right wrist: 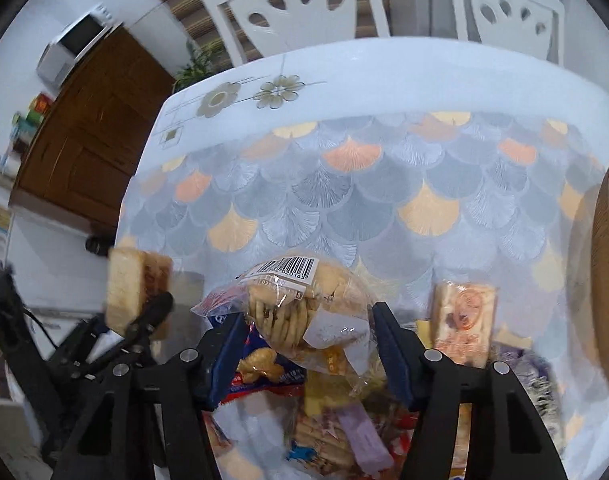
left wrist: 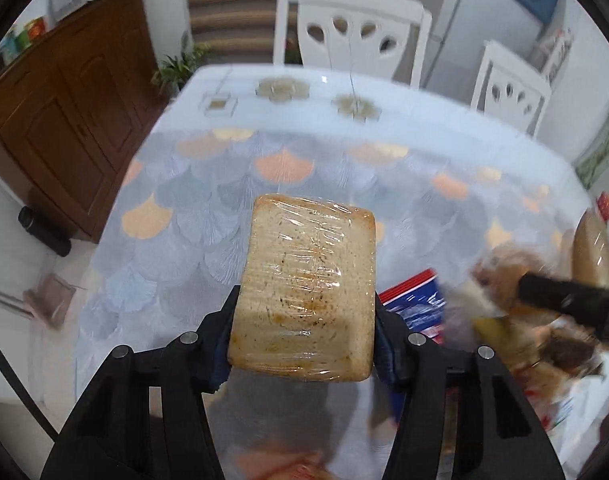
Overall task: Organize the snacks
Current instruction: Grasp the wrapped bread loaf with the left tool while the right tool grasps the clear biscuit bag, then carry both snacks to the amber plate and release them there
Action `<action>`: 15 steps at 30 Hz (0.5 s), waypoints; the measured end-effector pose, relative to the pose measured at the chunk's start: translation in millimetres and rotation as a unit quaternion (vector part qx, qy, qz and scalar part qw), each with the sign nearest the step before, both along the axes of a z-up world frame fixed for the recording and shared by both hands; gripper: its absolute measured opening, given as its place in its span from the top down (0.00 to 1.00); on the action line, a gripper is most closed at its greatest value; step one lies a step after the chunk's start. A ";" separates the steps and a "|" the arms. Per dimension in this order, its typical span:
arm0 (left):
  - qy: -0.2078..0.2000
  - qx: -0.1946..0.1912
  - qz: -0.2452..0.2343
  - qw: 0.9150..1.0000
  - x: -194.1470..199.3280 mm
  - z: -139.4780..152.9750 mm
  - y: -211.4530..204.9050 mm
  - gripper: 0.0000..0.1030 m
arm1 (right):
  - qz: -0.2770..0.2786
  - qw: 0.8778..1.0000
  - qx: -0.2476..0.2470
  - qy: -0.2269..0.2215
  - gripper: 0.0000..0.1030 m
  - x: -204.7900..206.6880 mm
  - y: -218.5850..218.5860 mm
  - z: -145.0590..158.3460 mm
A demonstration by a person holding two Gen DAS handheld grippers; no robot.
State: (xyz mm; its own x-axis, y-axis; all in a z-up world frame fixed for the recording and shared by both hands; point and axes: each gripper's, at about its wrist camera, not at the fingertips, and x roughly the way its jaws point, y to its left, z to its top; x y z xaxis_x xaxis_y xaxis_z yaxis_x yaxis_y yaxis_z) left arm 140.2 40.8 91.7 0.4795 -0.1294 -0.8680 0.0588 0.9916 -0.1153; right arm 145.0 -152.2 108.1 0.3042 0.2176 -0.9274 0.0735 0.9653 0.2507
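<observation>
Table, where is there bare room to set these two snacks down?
The fan-patterned stretch of the table is bare from the snack pile out to the flower-print border by the white chairs. The near edge is crowded with packets; a round wooden piece blocks the right.

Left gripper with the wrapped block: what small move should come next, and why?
Probably carry the block forward over the bare cloth and lower it there. The left gripper already clamps it above the table, away from the snack pile.
</observation>
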 end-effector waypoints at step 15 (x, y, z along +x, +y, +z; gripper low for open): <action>-0.052 0.019 -0.015 0.998 -59.8 59.2 -84.6 0.48 | -0.012 0.998 -0.013 -0.056 0.42 -46.7 -75.9 63.2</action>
State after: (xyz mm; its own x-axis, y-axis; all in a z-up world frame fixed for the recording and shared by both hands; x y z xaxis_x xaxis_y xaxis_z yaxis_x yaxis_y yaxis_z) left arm 80.4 -43.9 150.9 0.5637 -0.1123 -0.8183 0.0985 0.9928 -0.0684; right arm 98.3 -228.1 171.3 0.4107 0.1859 -0.8926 0.0692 0.9698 0.2338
